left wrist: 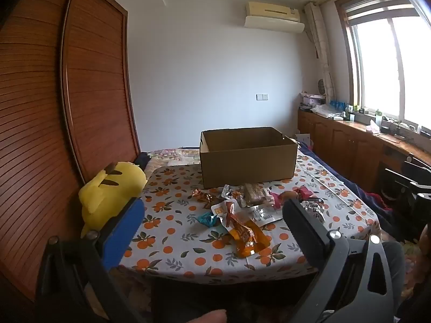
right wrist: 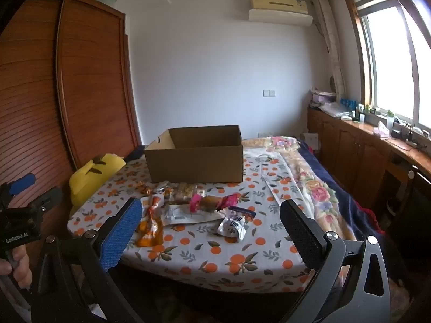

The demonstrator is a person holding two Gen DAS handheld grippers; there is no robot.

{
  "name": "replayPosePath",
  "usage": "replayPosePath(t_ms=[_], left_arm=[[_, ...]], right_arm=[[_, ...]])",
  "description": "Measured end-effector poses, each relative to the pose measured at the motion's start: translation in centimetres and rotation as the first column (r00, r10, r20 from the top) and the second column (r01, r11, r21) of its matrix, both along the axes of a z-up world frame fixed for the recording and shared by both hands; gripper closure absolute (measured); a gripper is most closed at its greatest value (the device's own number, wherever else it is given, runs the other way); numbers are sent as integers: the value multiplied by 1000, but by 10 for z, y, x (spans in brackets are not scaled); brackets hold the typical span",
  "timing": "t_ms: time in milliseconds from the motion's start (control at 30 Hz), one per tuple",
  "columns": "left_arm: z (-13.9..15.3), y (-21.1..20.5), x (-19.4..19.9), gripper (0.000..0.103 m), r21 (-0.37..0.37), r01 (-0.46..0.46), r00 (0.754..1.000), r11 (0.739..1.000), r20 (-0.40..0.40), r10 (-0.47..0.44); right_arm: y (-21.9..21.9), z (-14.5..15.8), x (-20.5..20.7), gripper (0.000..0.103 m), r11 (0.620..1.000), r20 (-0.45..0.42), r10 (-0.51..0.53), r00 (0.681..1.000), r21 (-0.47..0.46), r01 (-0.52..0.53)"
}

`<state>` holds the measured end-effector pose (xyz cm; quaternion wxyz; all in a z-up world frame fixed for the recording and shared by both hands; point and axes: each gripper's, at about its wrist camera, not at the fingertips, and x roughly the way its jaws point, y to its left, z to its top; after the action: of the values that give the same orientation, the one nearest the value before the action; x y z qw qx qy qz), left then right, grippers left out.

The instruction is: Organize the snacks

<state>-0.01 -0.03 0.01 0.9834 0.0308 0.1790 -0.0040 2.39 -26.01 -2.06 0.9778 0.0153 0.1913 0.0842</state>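
Left claw (right wrist: 28,188) handle reads "GenRobot.AI"; both claws spread wide, grasping nothing.

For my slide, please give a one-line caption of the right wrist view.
Open right tongs face scattered snack packets before an open cardboard box on an orange-print tablecloth.

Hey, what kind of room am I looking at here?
Most likely a bedroom in a home: a louvred wooden wardrobe, a floral quilt on what looks like a bed, and a wall air conditioner.

Tablecloth (right wrist: 242,263) before the snack pile (right wrist: 194,207) lies bare.
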Motion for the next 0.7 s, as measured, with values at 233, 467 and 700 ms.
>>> replayPosePath(t_ms=[233, 467, 700], left_arm=[[0, 1, 1, 0, 2, -4, 1000, 1000, 2, 4], [7, 3, 1, 0, -1, -2, 1000, 1000, 7, 2], [10, 3, 0, 0, 2, -4, 1000, 1000, 13, 4]], right_arm=[[1, 0, 0, 0, 1000, -3, 2, 1000, -9, -2], [0, 0, 0, 0, 1000, -2, -1, 1000, -8, 1], [0, 0, 0, 0, 1000, -2, 0, 1000, -8, 0]])
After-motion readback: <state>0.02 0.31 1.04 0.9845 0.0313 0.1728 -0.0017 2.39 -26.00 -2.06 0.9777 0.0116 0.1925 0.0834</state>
